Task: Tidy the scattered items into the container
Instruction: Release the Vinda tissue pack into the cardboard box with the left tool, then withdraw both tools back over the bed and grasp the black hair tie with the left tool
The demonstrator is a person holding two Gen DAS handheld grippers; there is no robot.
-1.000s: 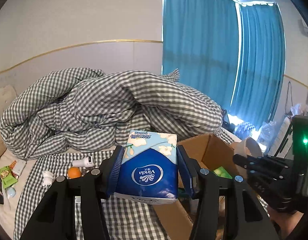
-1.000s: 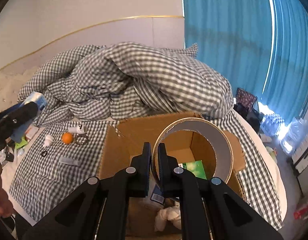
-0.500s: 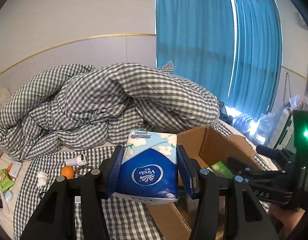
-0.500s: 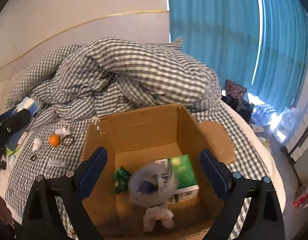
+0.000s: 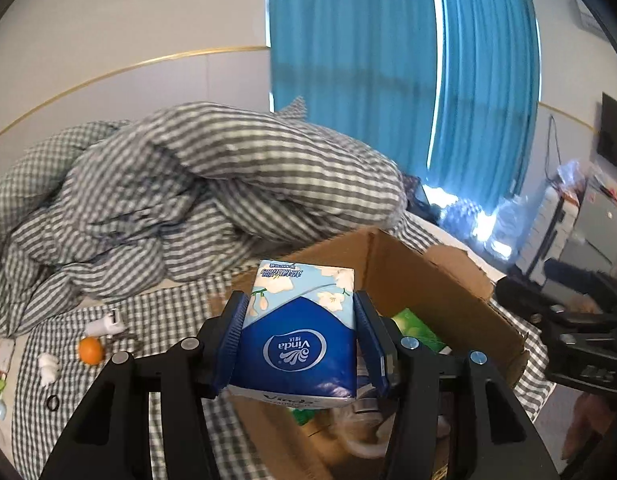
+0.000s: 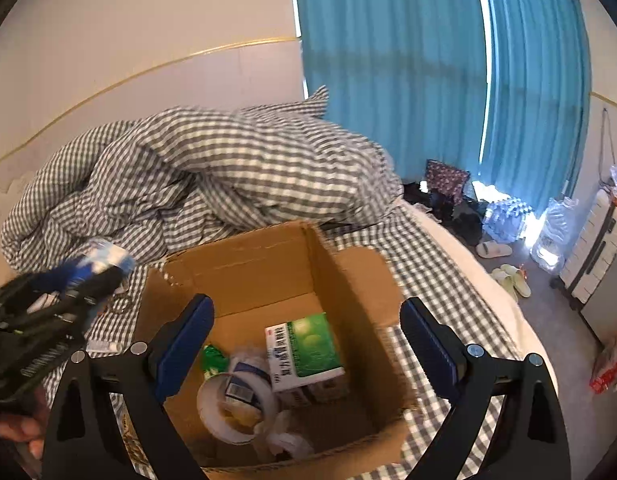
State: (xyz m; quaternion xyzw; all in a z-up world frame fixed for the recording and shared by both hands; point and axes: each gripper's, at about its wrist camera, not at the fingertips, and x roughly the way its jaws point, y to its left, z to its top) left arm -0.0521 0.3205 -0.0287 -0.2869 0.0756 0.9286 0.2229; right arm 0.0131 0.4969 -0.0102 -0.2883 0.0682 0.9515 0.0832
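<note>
**Tissue pack held over box, drop pending**

Left gripper [image 5: 298, 344] is clenched on a blue Vinda tissue pack [image 5: 300, 332], blue pads pressing its two narrow sides. Pack sits in the air at the near-left edge of the cardboard box [image 5: 428, 280], not yet inside. Right gripper [image 6: 306, 344] hangs over the box mouth with jaws spread wide, grasping nothing.

Box contents seen from the right wrist: green medicine carton [image 6: 304, 350], tape roll [image 6: 236, 404], small green packet [image 6: 212, 358], crumpled white item [image 6: 286, 438].

Orientation: pack's long axis runs away from the camera, along the fingers; floral end points toward the checked duvet [image 5: 212, 176], logo face up.

Judgement: carry the pack further over the opening before releasing, past the near wall, and lower it toward the bare floor patch. Right gripper should clear aside first. Orange [image 5: 90, 350] and white bits on the bedsheet [image 5: 180, 304] are left.
</note>
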